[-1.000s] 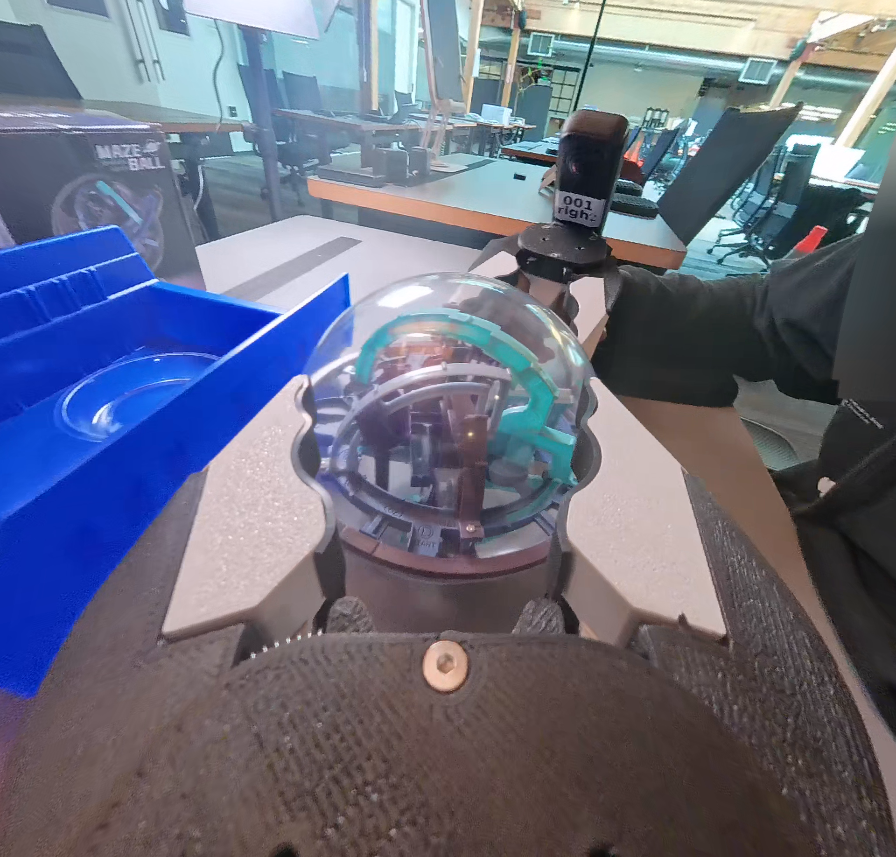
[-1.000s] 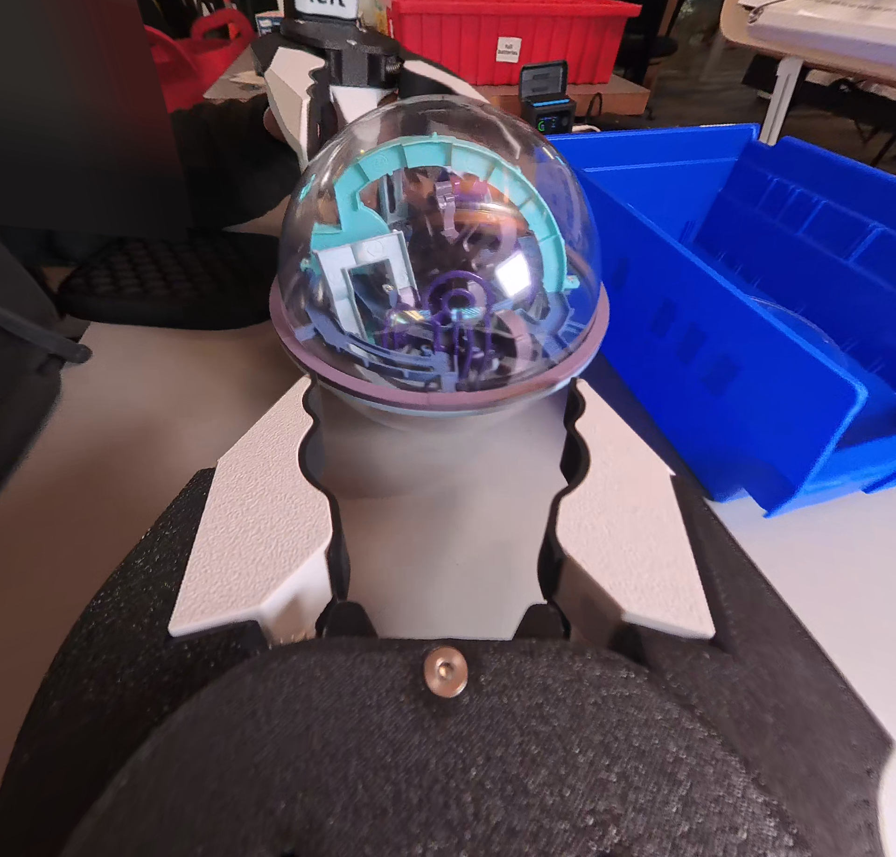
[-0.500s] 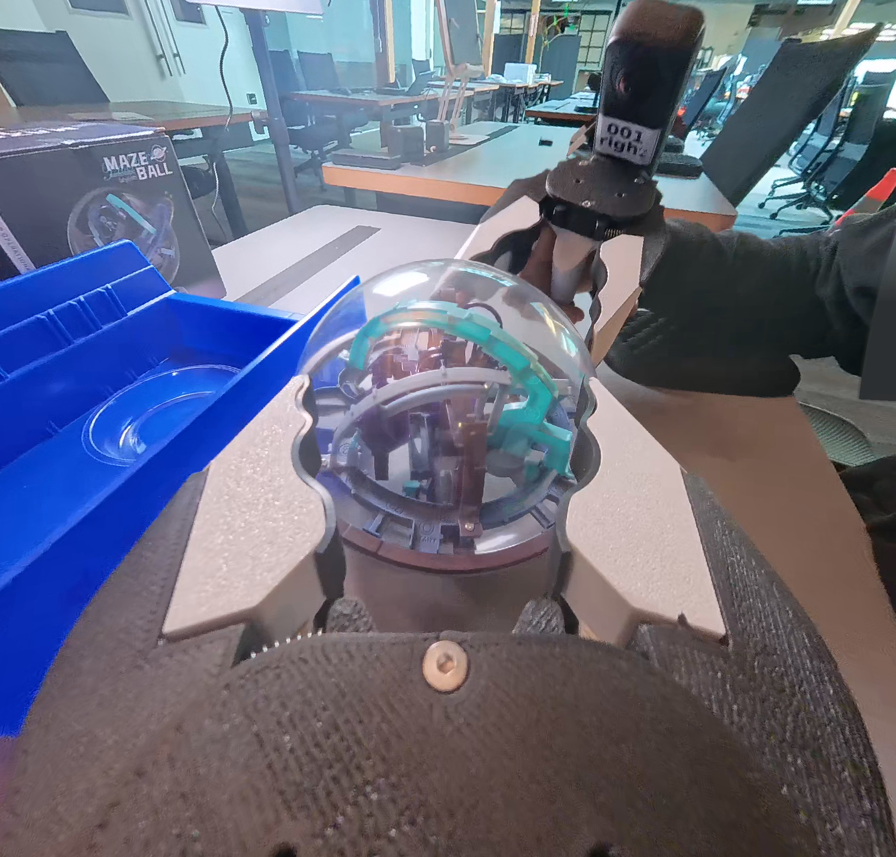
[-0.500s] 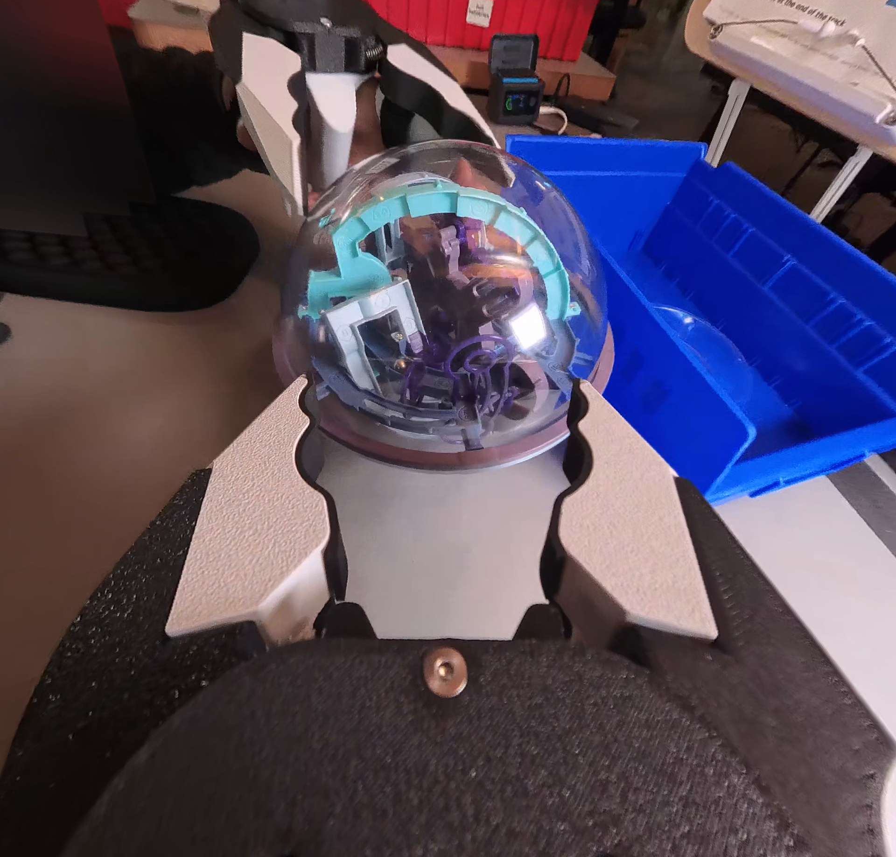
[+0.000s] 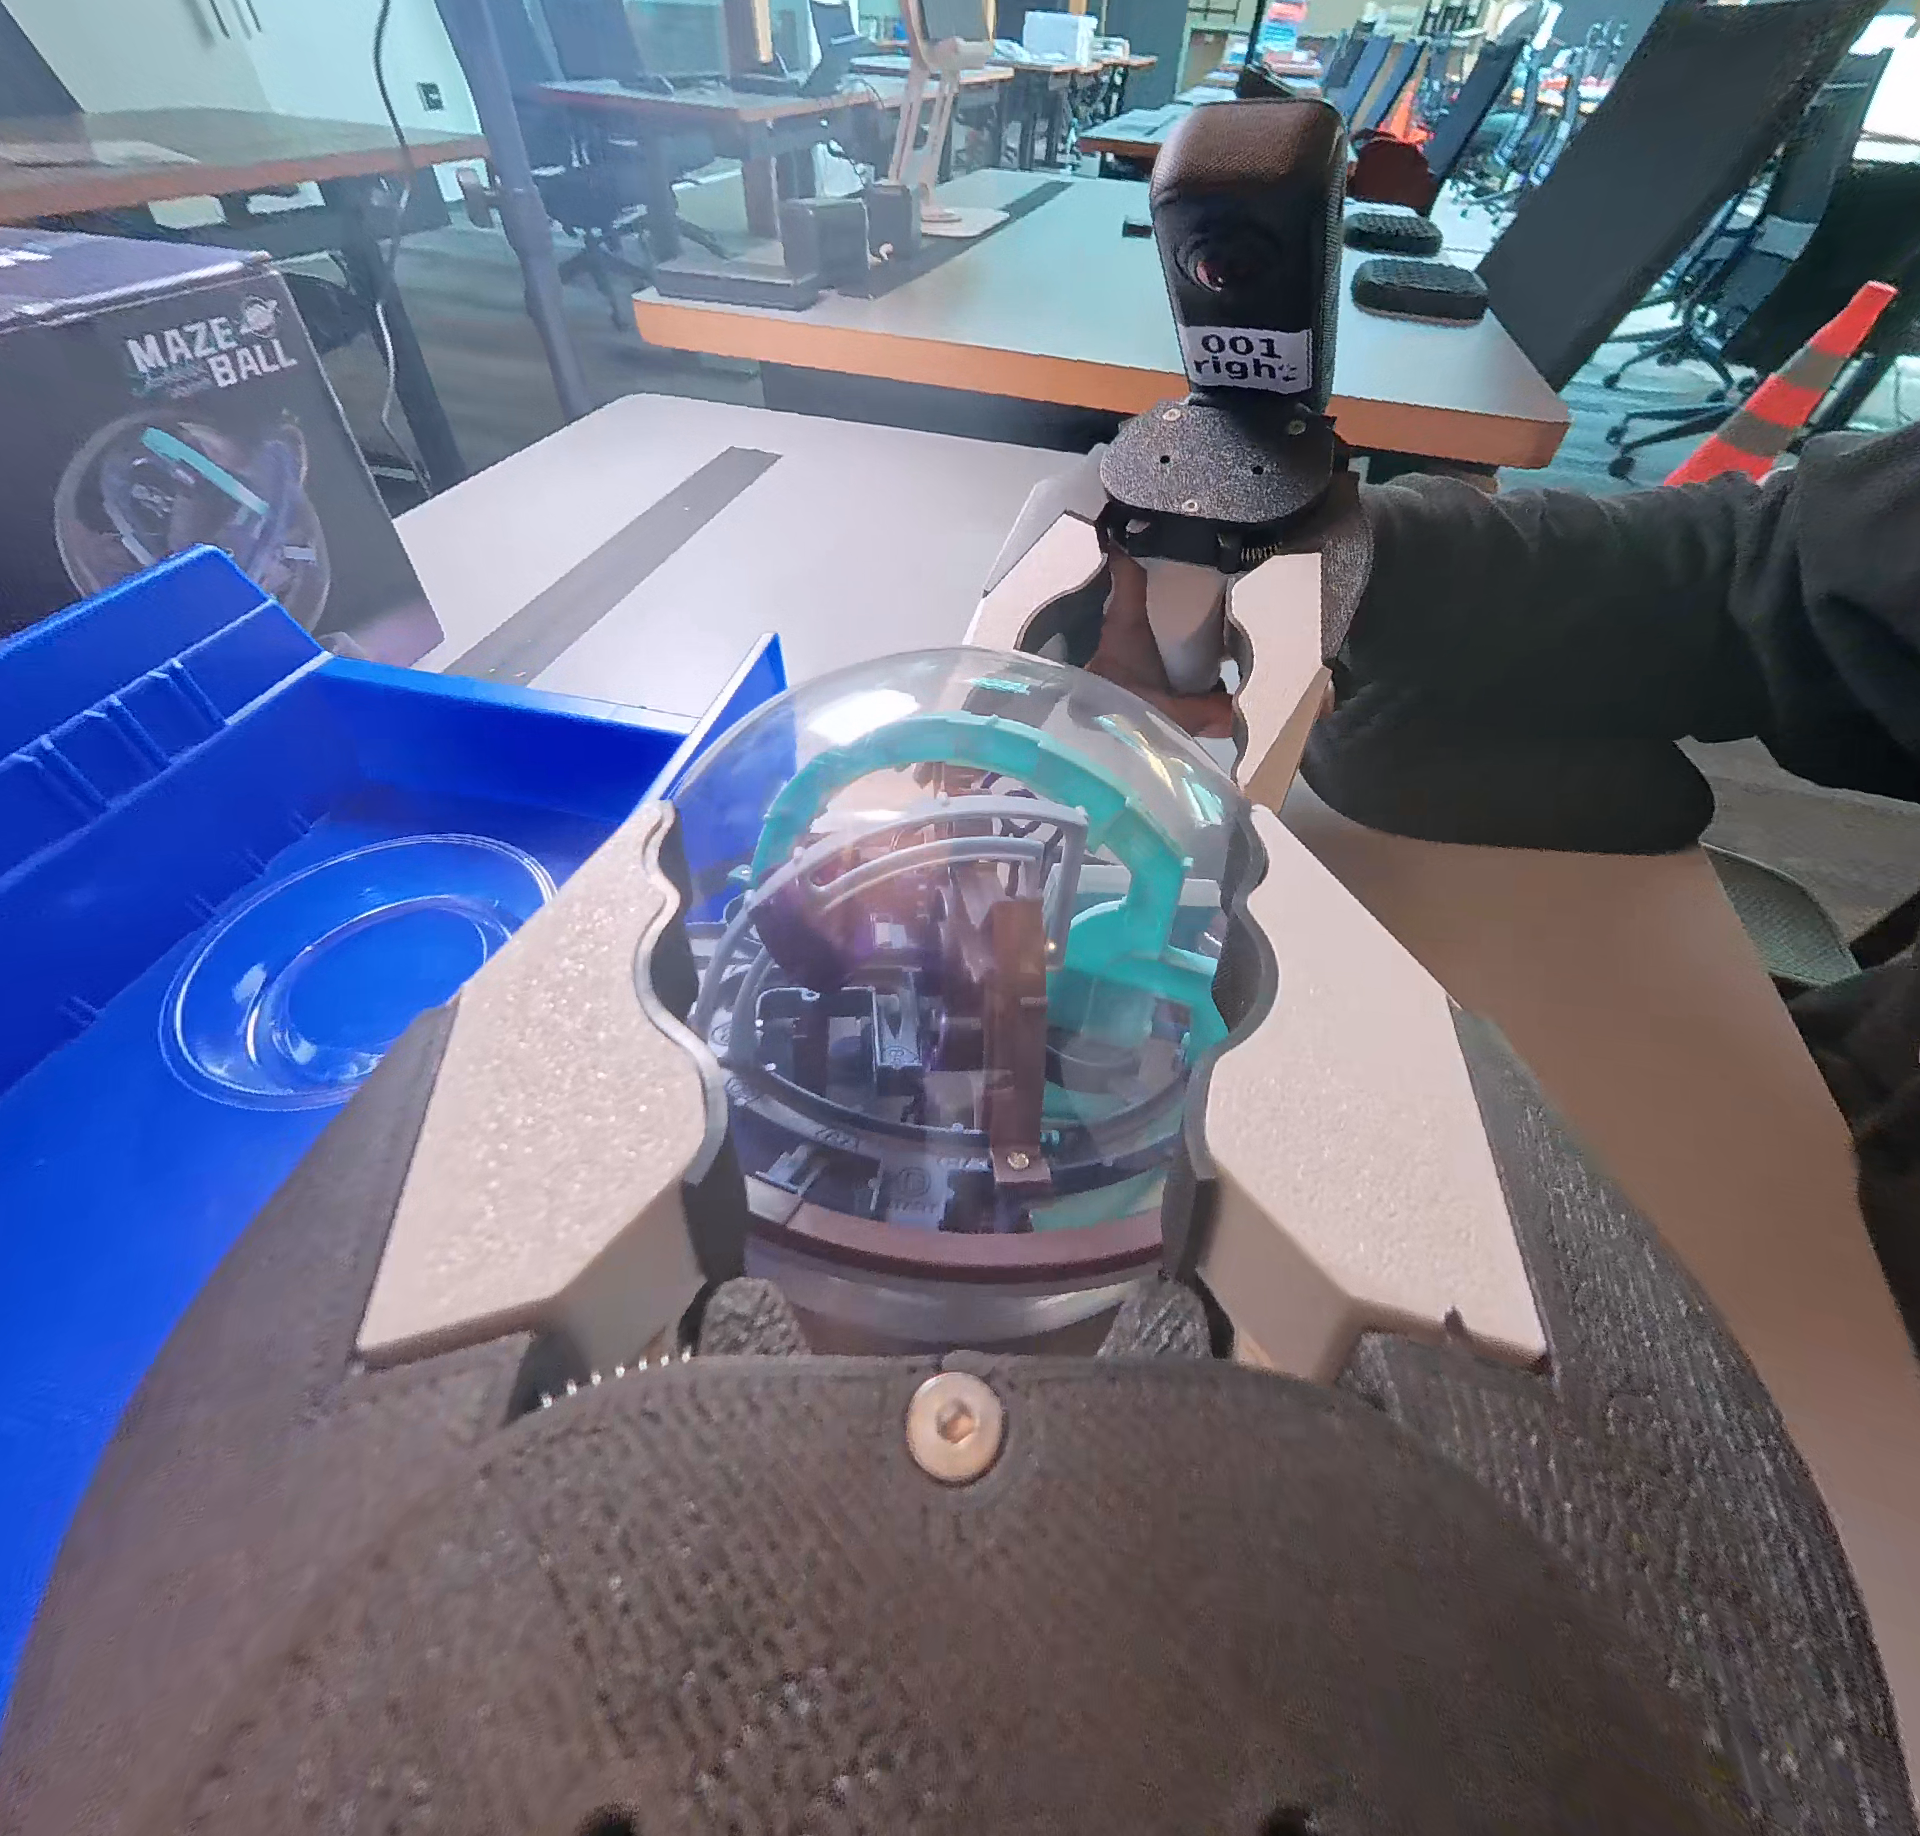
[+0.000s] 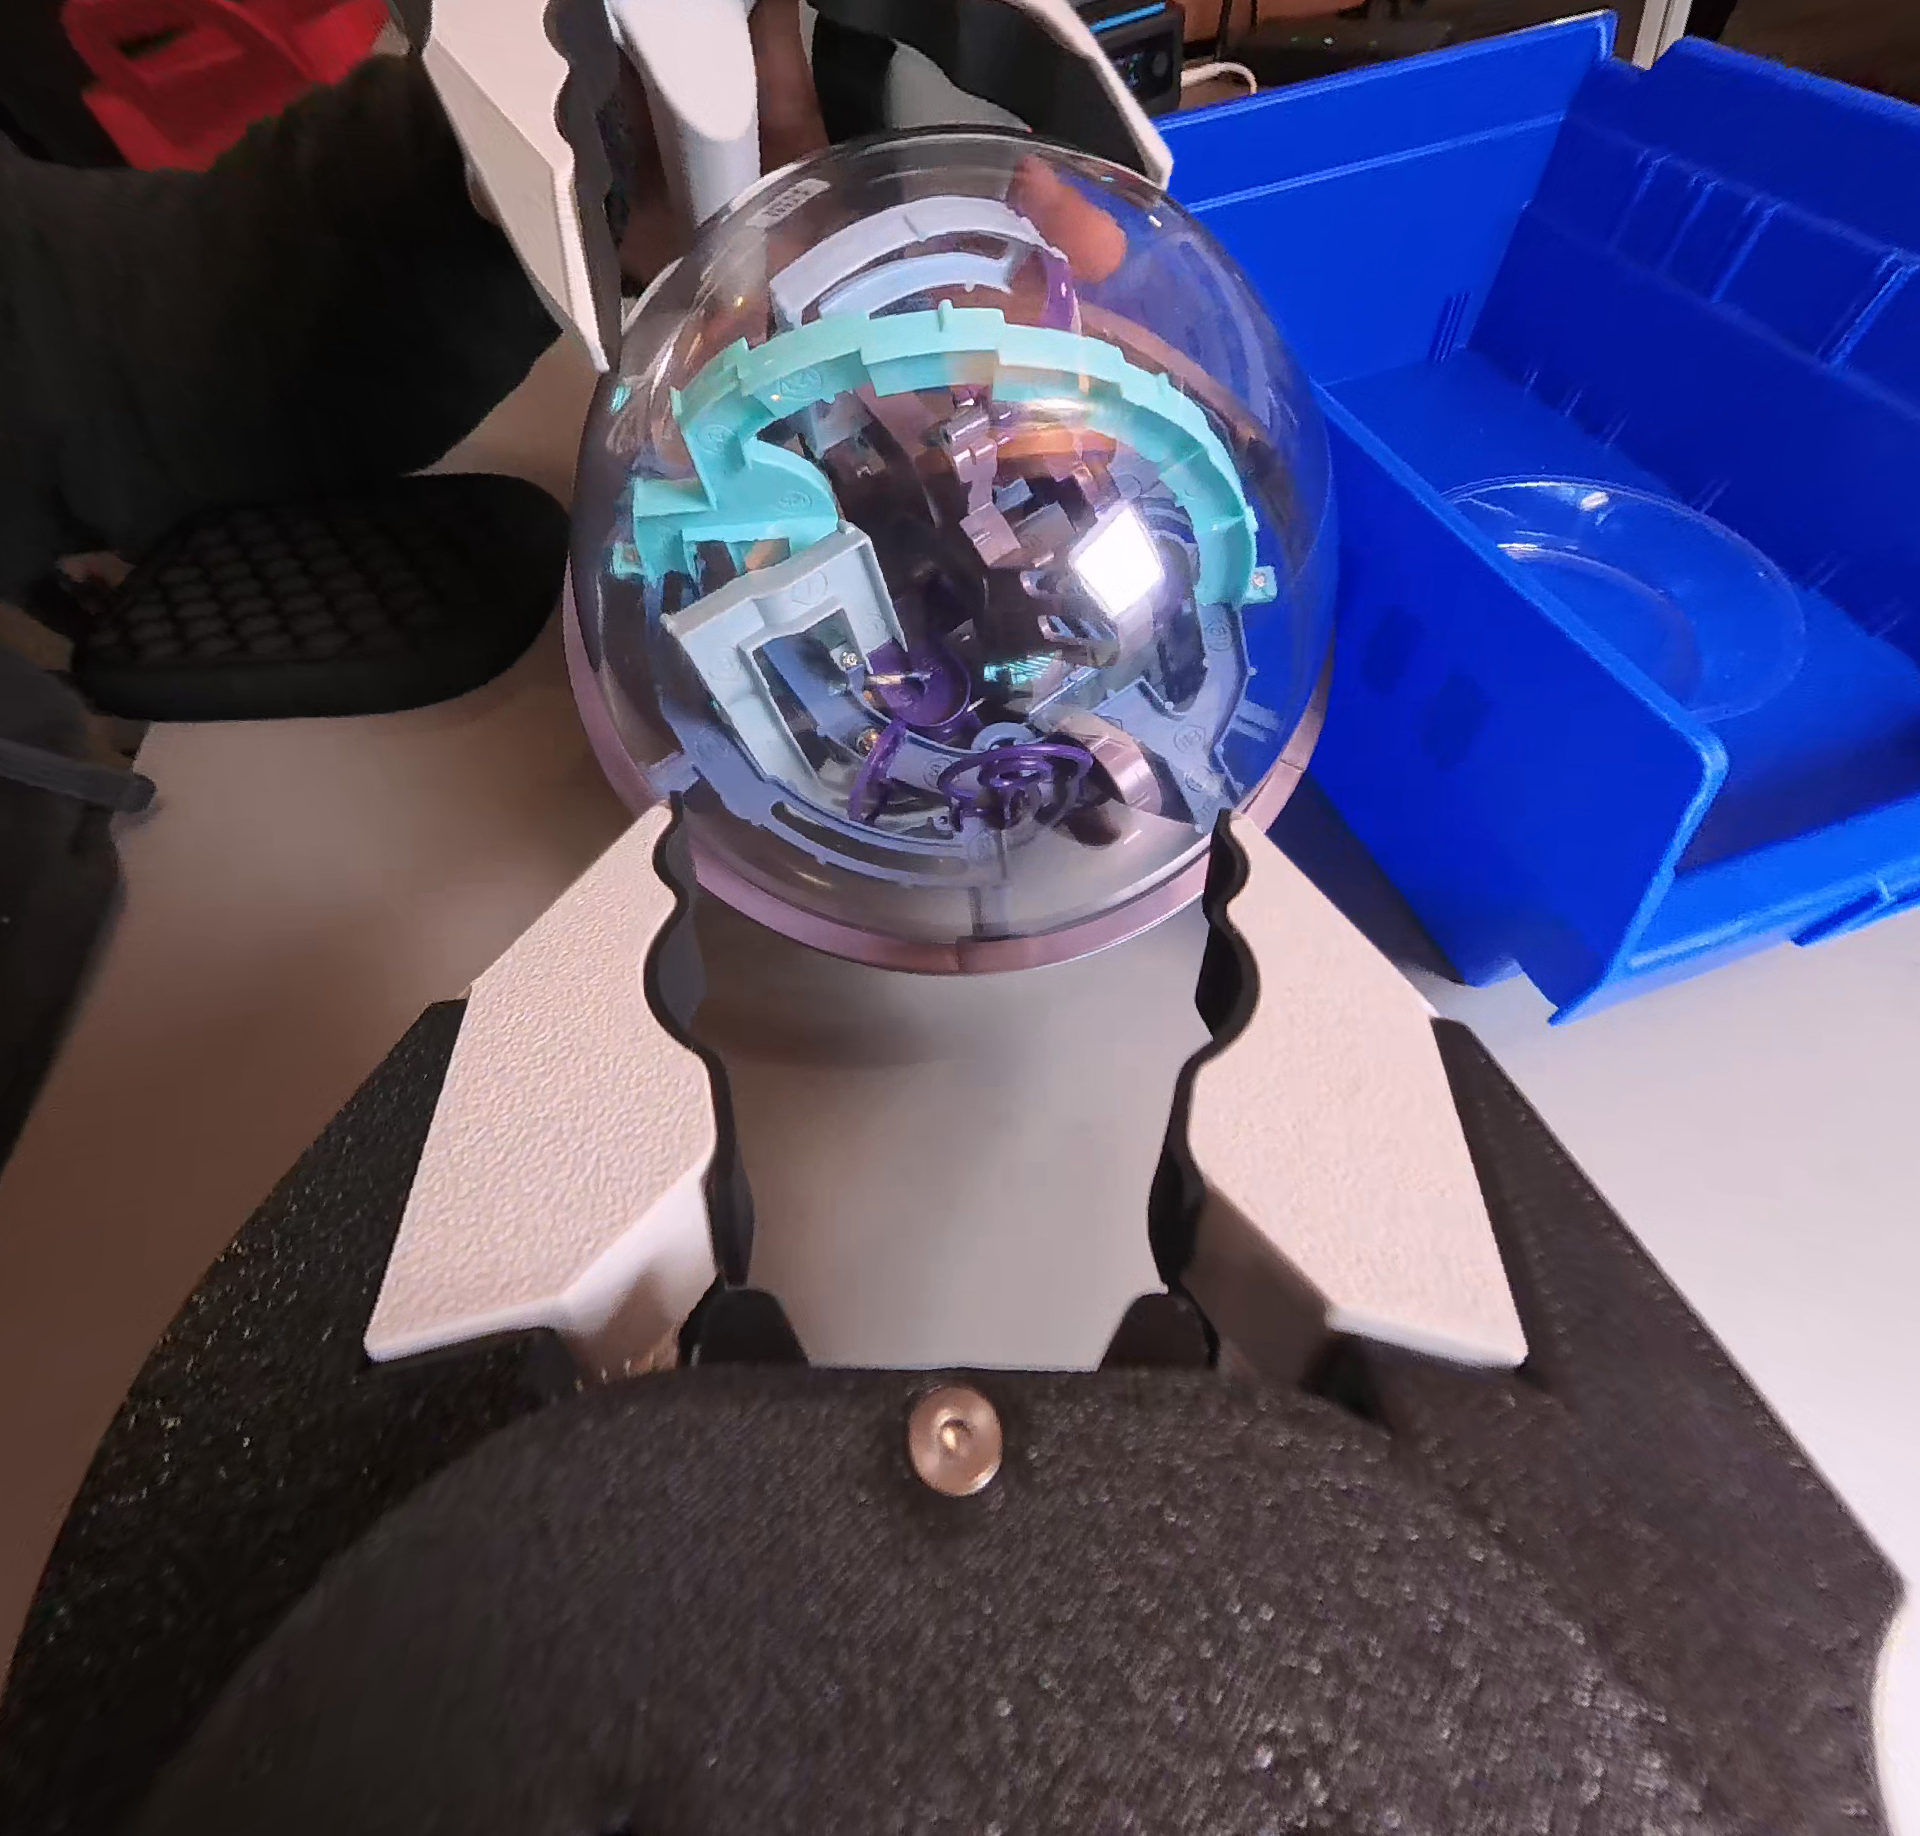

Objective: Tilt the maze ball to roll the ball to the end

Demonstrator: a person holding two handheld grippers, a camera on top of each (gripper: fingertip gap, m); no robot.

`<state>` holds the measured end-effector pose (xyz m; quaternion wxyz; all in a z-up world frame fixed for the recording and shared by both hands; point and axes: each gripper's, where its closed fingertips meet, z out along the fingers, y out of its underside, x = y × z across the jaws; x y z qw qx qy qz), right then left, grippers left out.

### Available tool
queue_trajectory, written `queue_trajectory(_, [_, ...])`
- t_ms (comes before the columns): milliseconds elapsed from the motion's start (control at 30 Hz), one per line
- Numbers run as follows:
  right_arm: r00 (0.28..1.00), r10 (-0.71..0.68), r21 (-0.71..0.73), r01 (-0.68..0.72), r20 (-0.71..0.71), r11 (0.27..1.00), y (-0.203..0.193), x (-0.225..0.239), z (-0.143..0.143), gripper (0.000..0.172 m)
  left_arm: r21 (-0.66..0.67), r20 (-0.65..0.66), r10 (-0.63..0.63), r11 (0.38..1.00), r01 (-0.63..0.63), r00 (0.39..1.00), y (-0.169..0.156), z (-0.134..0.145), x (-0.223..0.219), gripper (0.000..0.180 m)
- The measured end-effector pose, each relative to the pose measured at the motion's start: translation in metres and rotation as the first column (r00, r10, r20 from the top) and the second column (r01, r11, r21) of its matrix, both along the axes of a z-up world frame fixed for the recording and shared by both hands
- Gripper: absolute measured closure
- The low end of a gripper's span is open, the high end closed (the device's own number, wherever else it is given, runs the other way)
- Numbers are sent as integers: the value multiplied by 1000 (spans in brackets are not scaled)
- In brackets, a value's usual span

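Observation:
The maze ball (image 5: 956,955) is a clear sphere with teal, grey and purple tracks inside and a pink band round it. My left gripper (image 5: 954,830) is shut on it, with the ball deep between the two pale fingers. My right gripper (image 6: 948,830) faces it from the opposite side, its fingertips pressed on the ball (image 6: 945,560) just above the pink band. Each gripper shows in the other view beyond the ball: the right one (image 5: 1143,685) and the left one (image 6: 862,228). I cannot make out the small ball inside.
A blue bin (image 5: 156,1163) with a clear plastic dish (image 5: 343,965) stands close beside the ball; it also shows in the right wrist view (image 6: 1558,695). The game's dark box (image 5: 197,436) stands behind the bin. A person's dark sleeve (image 5: 1610,643) reaches in.
The ball has tilted, so the right wrist view now looks further down onto its top. Both grippers kept their hold throughout. The right gripper shifted right in the left wrist view.

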<state>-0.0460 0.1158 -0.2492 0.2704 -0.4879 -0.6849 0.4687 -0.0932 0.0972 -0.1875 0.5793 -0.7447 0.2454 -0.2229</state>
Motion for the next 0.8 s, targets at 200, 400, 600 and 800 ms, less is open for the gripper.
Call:
queue_trajectory(200, [999,48,161,-49,6,986,10,-3,20,78,-37,-20,-51,998,50,999,6,0,2,79])
queue_trajectory(400, [988,149,287,-153,36,946,2,-26,45,55,-73,-54,-120,991,116,991,13,0,9,79])
queue_trajectory(600, [975,212,183,-220,64,958,-7,-38,34,43,-24,-26,-105,994,105,994,19,3,9,78])
queue_trajectory(800, [979,197,117,-201,44,973,-3,-33,28,44,-39,21,-71,997,72,997,9,11,-20,69])
